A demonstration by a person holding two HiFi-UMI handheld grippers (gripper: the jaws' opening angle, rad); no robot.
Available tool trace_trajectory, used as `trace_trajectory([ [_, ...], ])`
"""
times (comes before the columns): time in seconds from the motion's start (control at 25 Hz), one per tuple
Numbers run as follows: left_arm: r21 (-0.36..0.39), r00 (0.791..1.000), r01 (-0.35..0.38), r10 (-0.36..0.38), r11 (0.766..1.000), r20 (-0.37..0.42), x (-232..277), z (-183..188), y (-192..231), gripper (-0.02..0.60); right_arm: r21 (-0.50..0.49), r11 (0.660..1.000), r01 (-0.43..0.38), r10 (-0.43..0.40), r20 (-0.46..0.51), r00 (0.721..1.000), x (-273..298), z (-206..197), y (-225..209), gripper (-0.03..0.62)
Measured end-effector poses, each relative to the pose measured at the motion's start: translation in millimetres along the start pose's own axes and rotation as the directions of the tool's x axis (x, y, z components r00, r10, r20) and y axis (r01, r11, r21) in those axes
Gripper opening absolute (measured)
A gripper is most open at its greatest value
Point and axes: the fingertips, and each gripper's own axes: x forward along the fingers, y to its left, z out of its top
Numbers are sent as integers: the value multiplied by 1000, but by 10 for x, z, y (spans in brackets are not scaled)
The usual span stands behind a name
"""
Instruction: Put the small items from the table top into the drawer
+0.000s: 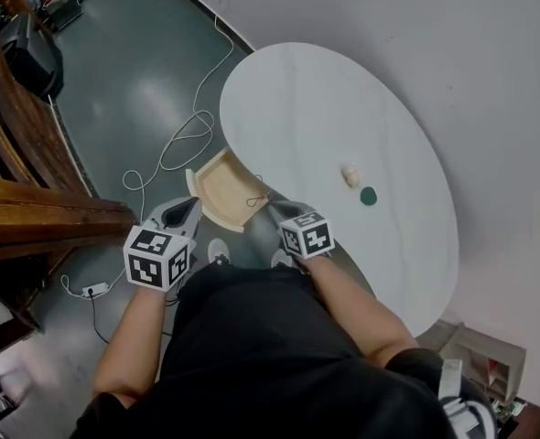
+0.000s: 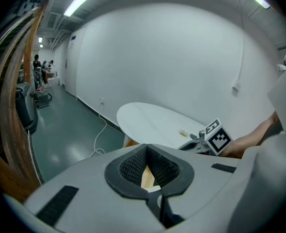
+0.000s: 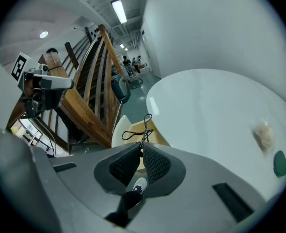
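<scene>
An open wooden drawer juts from the left edge of the white oval table. My right gripper is shut on a thin black wire item that dangles over the drawer. My left gripper hovers beside the drawer's near left corner, its fingertips together with nothing between them; drawer wood shows behind them. On the table lie a small beige lump and a dark green disc, to the right of my right gripper; the right gripper view shows them too: lump, disc.
White cables and a power strip lie on the green floor left of the table. A wooden stair structure stands at the far left. A white wall runs behind the table. A small shelf unit sits at bottom right.
</scene>
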Motion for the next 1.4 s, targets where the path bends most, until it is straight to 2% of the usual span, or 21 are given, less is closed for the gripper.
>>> trace_trajectory([
  [0.24, -18, 999, -29, 29, 999, -24, -85, -149, 242, 15, -41, 999, -11, 9, -46, 999, 364, 26, 148, 23],
  [0.52, -56, 997, -57, 54, 997, -50, -124, -305, 439, 15, -126, 992, -24, 5, -148, 989, 895, -75, 220, 22],
  [0.76, -92, 990, -104, 94, 990, -105, -195, -495, 660, 15, -249, 965, -82, 11, -271, 962, 1438, -266, 300, 23],
  [1.08, -138, 981, -151, 131, 979, -142, -284, -681, 913, 15, -273, 953, -134, 14, -402, 915, 2055, -423, 192, 23],
  [1.16, -154, 980, -159, 137, 975, -144, -319, -714, 952, 15, -318, 938, -141, -4, -415, 910, 2199, -379, 157, 23],
  [1.24, -165, 978, -166, 142, 972, -150, -358, -761, 973, 15, -395, 907, -146, -36, -419, 907, 2341, -310, 124, 23],
  [1.4, -184, 973, -189, 158, 965, -170, -447, -880, 1016, 15, -461, 871, -172, -69, -461, 885, 2562, -375, 112, 23],
])
